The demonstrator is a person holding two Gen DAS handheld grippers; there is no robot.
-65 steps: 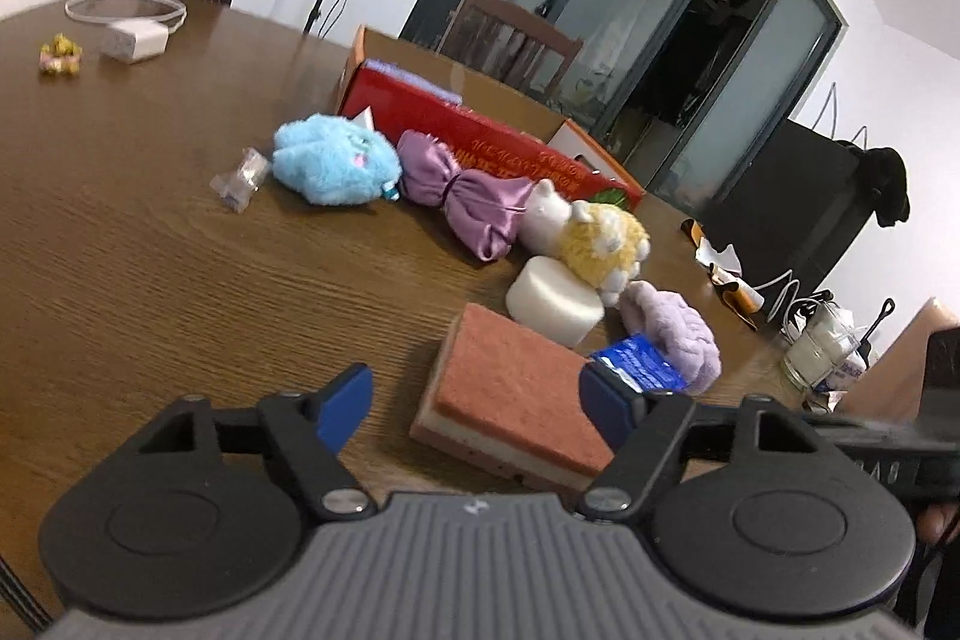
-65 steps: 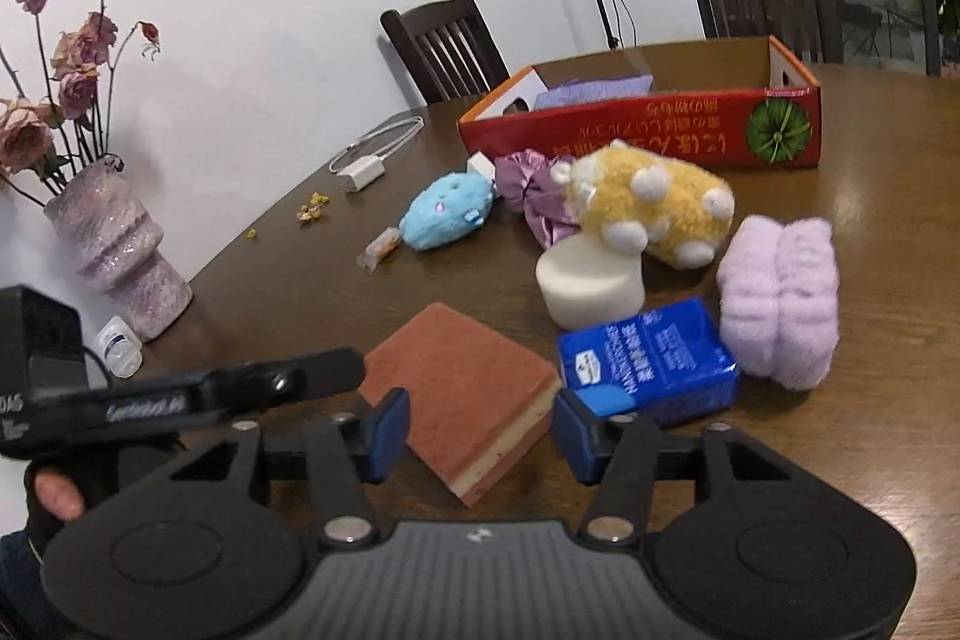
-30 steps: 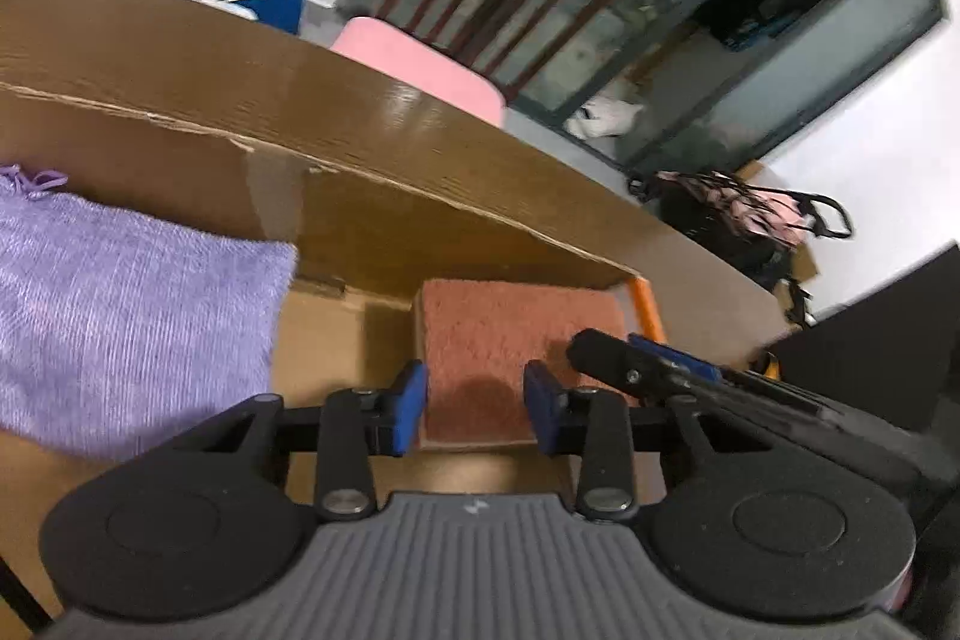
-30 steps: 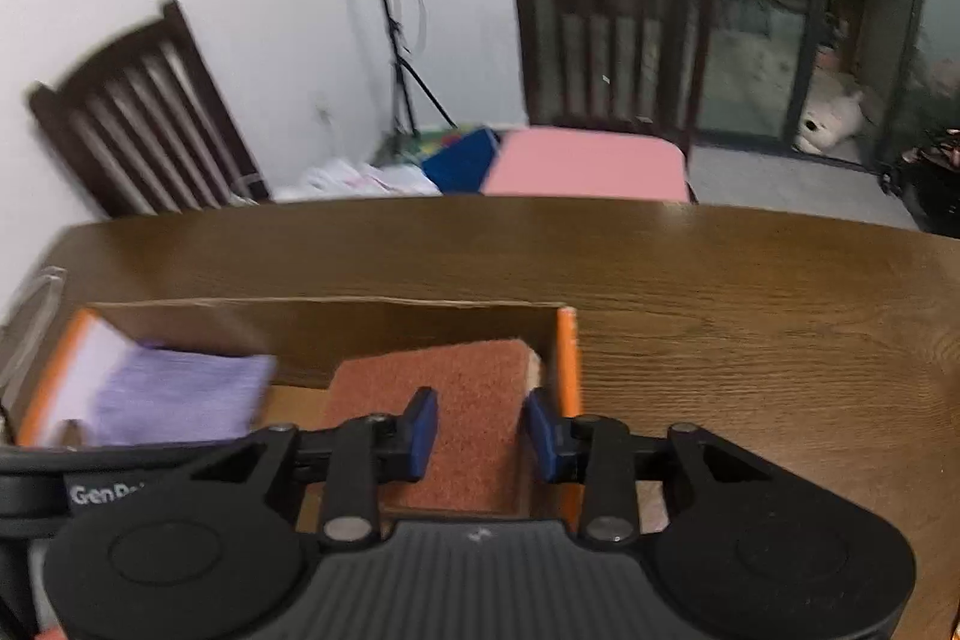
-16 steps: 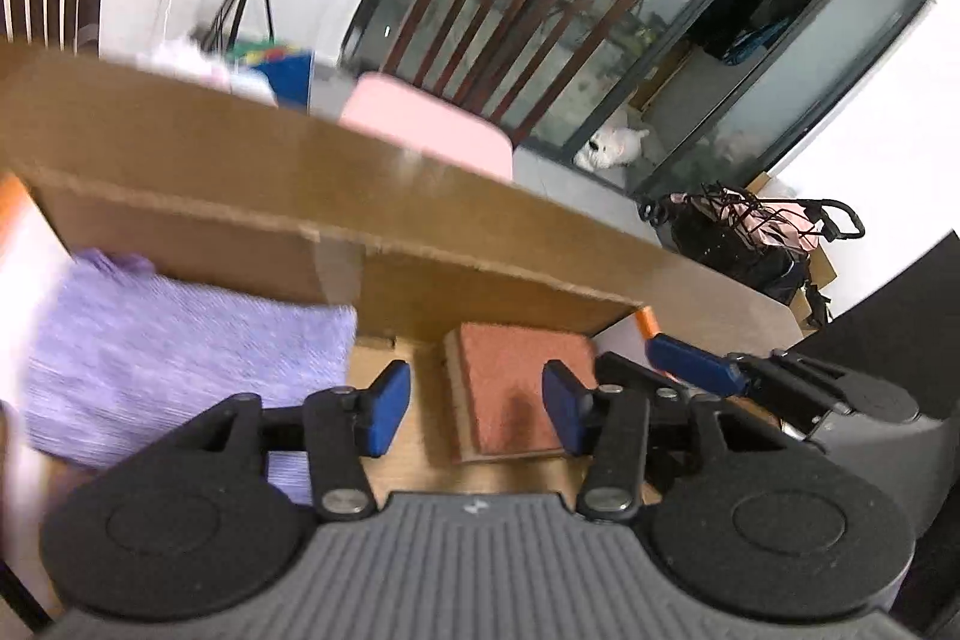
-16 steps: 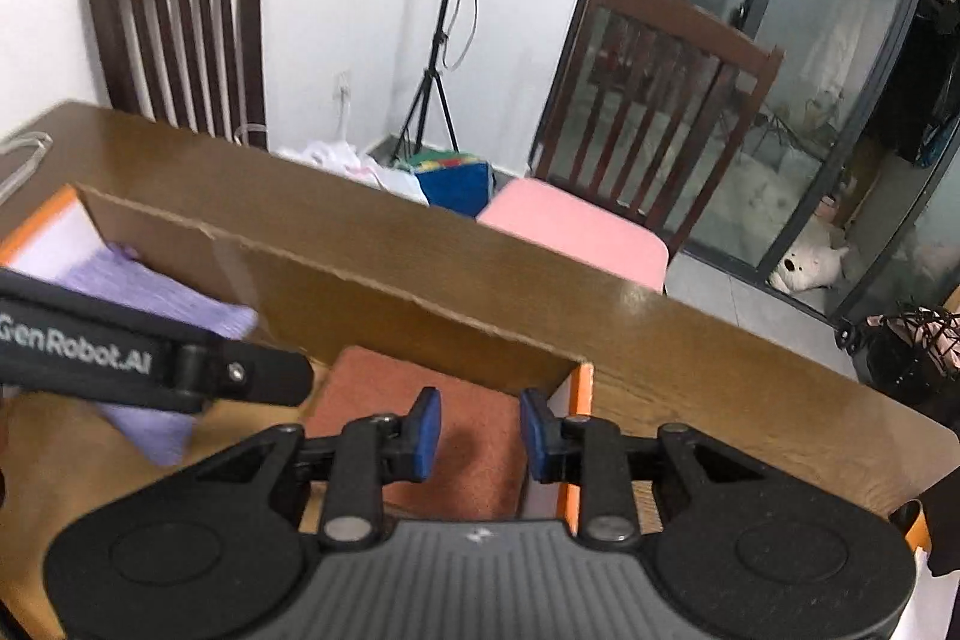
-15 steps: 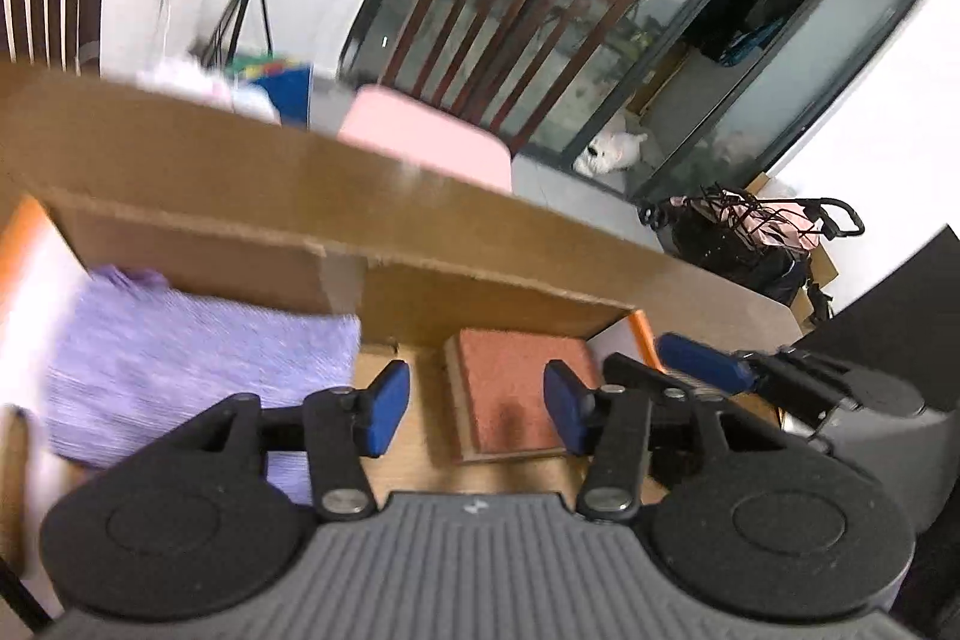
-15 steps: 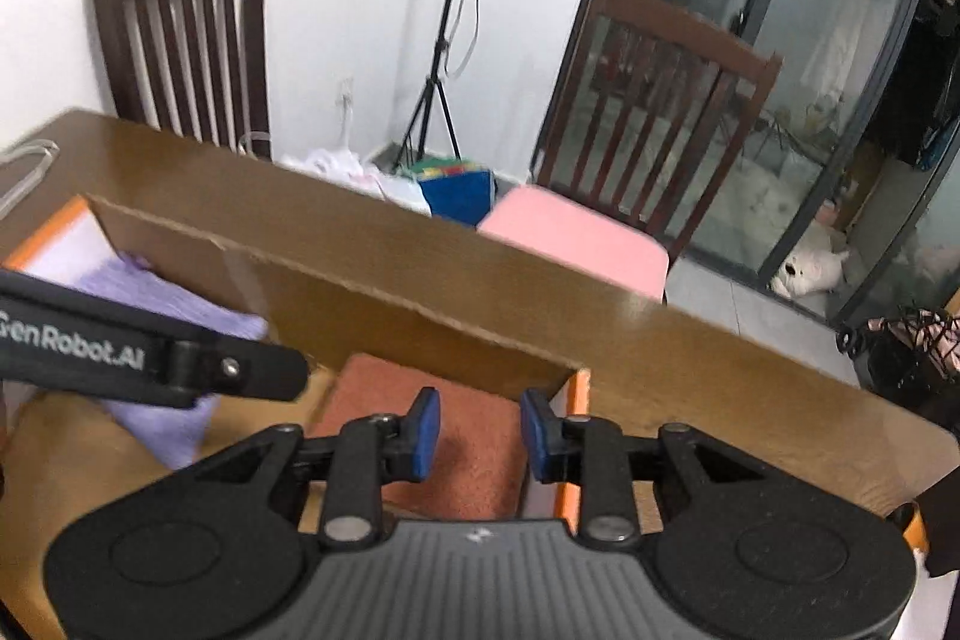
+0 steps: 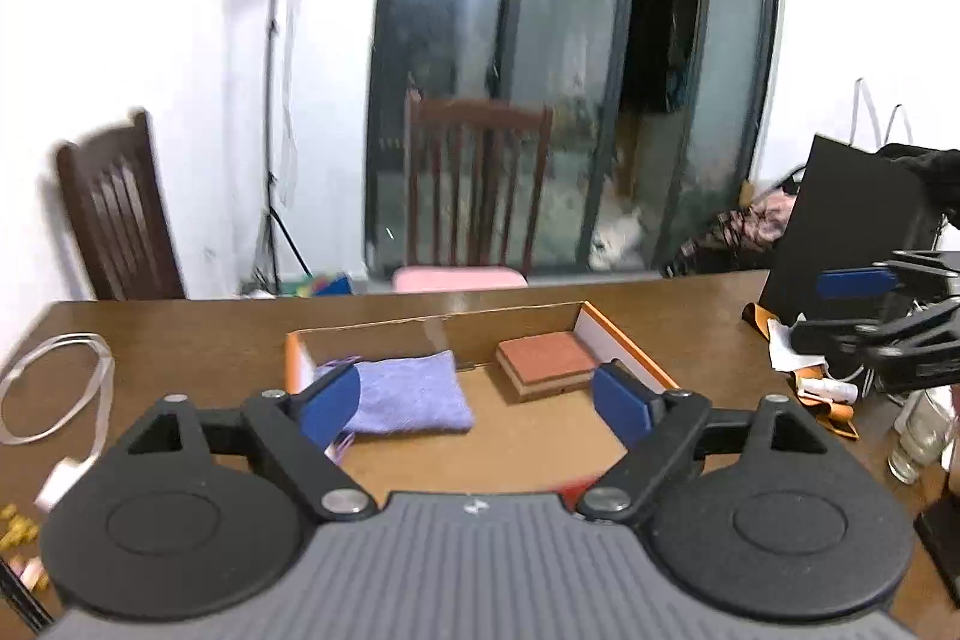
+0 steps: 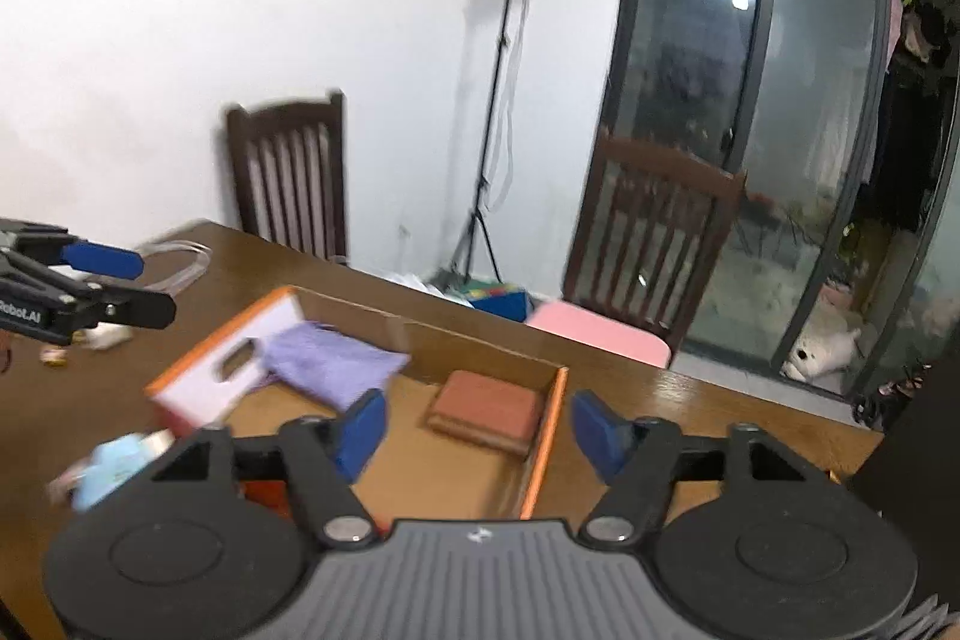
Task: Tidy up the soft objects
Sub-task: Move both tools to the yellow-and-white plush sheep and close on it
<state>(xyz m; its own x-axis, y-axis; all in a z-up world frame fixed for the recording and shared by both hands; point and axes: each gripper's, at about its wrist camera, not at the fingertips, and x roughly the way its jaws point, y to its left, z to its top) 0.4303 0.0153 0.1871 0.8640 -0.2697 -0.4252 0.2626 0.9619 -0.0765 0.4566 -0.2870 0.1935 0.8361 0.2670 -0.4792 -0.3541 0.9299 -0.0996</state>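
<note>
The brown sponge block [image 9: 545,359] lies in the far right corner of the open cardboard box [image 9: 624,349], next to a folded purple cloth [image 9: 414,394]. My left gripper [image 9: 477,403] is open and empty, raised above the box's near side. In the right wrist view the sponge block [image 10: 486,409] and purple cloth [image 10: 327,361] lie in the box [image 10: 543,436]. My right gripper [image 10: 477,427] is open and empty above it. A blue plush toy [image 10: 111,466] lies on the table outside the box.
Wooden chairs [image 9: 474,184] stand behind the table. A white cable [image 9: 54,388] lies at the table's left. A black bag [image 9: 852,232] and a glass [image 9: 918,436] stand at the right. A light stand [image 10: 498,100] is by the wall.
Both grippers have let go of the sponge block, opened wide and pulled back and up from the box. The block stays in the box's corner.
</note>
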